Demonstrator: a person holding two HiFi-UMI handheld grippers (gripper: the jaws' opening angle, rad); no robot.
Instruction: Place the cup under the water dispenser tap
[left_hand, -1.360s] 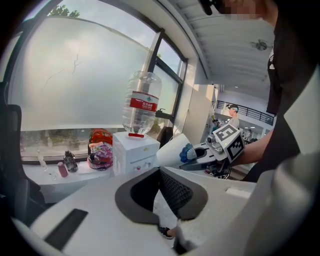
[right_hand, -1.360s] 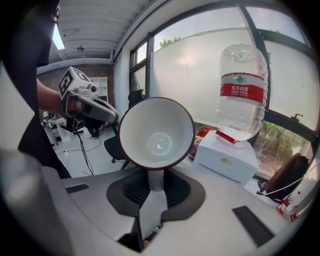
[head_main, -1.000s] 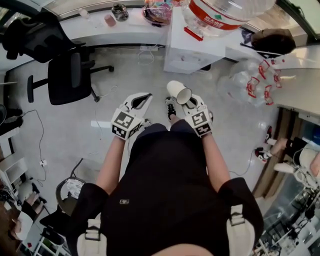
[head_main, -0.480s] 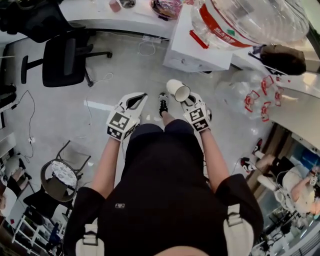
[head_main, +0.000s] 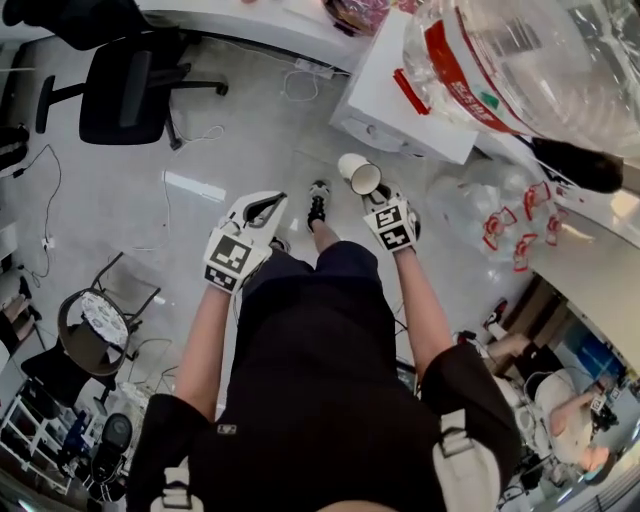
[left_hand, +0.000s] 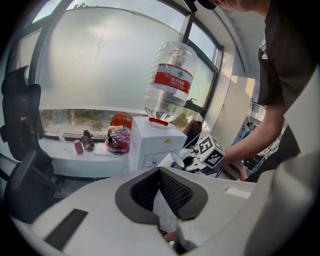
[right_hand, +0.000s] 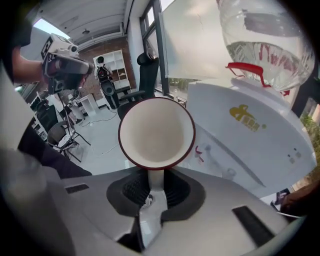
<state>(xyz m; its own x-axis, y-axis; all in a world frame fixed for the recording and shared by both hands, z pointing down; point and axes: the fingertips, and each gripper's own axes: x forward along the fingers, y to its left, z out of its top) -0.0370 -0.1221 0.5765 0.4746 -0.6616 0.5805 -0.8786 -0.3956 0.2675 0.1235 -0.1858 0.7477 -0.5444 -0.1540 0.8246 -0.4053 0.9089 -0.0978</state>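
Grey floor (head_main: 230, 140) underneath, white bench (left_hand: 85, 155) along the window with small bottles (left_hand: 87, 140) and a snack bag (left_hand: 119, 137) on it, office chair (head_main: 125, 85) well off to the left of the left fingers. On the right gripper (right_hand: 155, 182) the fingers are pinching the cup (right_hand: 156, 132) at its rim edge (white cup, red rim). The cup sticks out just past the fingertips, on its side, mouth turned back at the gripper camera. It hangs in the air and touches nothing but the fingers. Beyond the fingertips and to their right is the water dispenser (right_hand: 240, 135), a white box, apart from the cup. An upturned water bottle (right_hand: 265, 45) sits on top of it, above and right of the fingers. Can't pick out the tap clearly. On the left gripper (left_hand: 161, 172) the fingers are pressed together with nothing between them, pointing toward the dispenser, which shows straight ahead of the fingertips. The right gripper with the cup shows just right of the left fingertips, further out. Head view: both grippers held out ahead of the person's body (head_main: 320, 380), left fingers roughly level with the right ones and apart from them
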